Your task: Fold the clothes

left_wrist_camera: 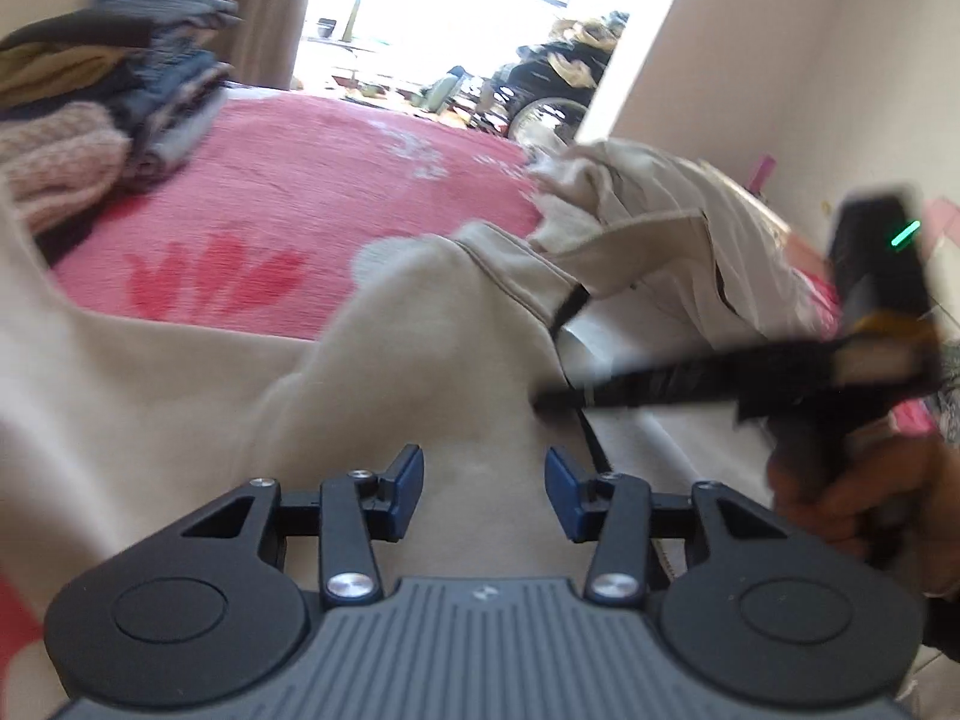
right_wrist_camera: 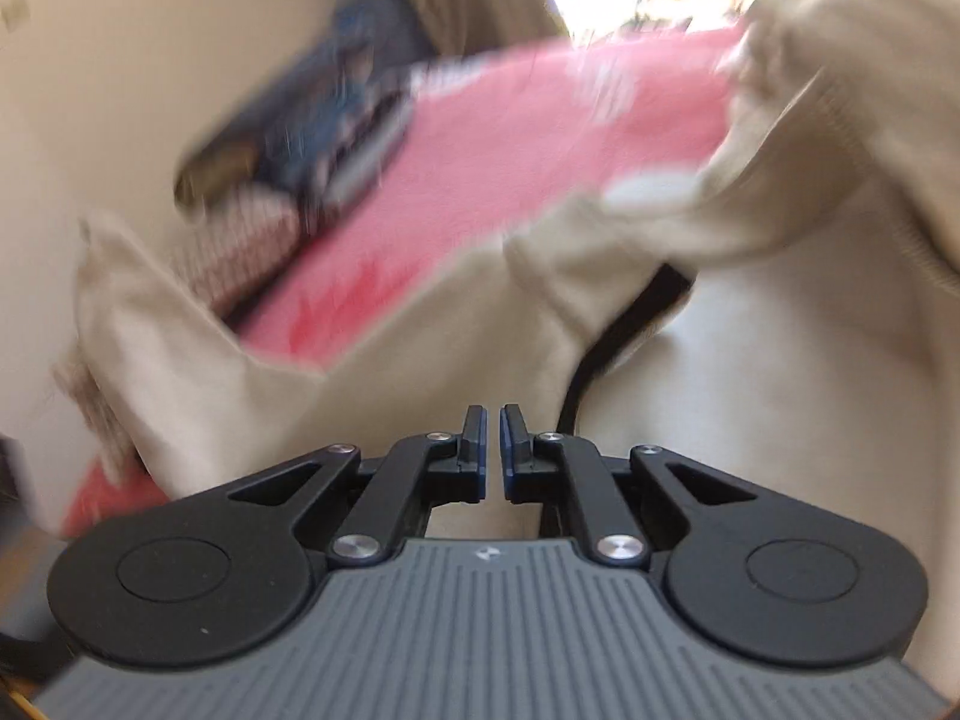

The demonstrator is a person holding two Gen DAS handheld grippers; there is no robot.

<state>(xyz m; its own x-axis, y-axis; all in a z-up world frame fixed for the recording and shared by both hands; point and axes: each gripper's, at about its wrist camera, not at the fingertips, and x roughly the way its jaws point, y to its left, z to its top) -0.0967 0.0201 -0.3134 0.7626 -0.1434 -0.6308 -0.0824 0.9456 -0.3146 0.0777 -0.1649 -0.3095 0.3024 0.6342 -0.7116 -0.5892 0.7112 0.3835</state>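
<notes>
One stack of folded clothes (left_wrist_camera: 120,90) sits on the pink bedspread (left_wrist_camera: 312,192).

A bed (left_wrist_camera: 336,192) under a pink cover is seen; a cream garment (left_wrist_camera: 180,372) is spread at lower left, folded clothes (left_wrist_camera: 120,90) stacked upper left.
</notes>
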